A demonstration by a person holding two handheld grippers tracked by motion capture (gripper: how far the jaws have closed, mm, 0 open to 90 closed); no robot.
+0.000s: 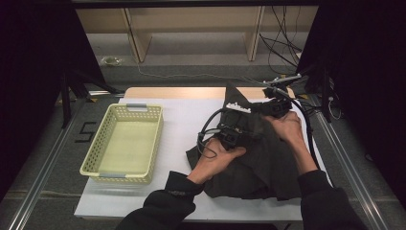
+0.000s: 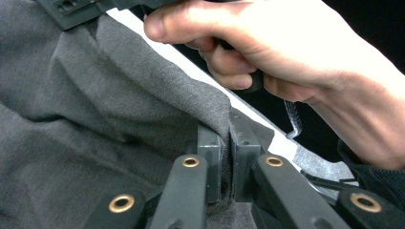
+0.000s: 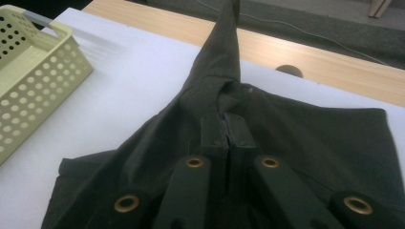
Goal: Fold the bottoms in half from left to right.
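Both tools are clamped shut on folds of the dark cloth (image 1: 258,158), the left tool (image 1: 233,137) nearer the yellow basket (image 1: 125,143), the right tool (image 1: 276,109) farther from it. Pinched fabric rises in a peak while the rest lies on the white counter (image 1: 177,124) beside the basket. Folding appears barely begun; the basket holds nothing.

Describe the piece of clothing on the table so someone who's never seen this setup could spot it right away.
Start at the white table and the pale yellow perforated basket on its left side. To the right of the basket lies a dark grey garment, apart from it, pinched by the left gripper and right gripper. It is the one soft, dark, crumpled thing there.
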